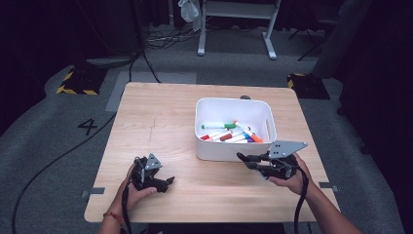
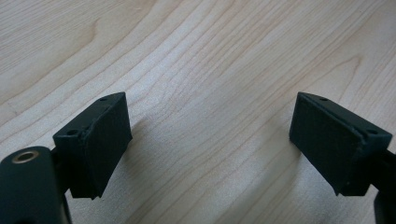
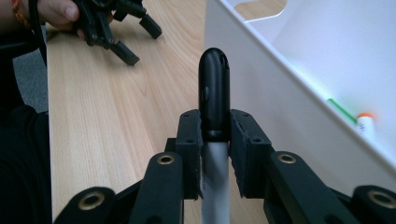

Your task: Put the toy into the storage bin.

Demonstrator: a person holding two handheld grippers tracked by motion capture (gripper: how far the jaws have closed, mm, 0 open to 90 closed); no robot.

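Black-capped marker (image 3: 214, 93), clamped in the right tool (image 3: 215, 135), needed lifting clear over the adjacent white bin (image 1: 234, 148) wall; left tool (image 2: 210, 144) stood open.

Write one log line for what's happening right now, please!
right tool: shut on black-capped marker | beside white bin | left tool: open, nothing between, over table

Materials and finishes on the table

The table (image 1: 160, 126) is seen as pale wood with fine grain and a smooth, matt surface. At three o'clock, the bin (image 1: 214, 148) looks like smooth white plastic with a soft sheen. The marker (image 3: 214, 88) has a glossy black plastic cap and a white barrel. The right gripper (image 3: 215, 135) pads look matt black and a little rough.
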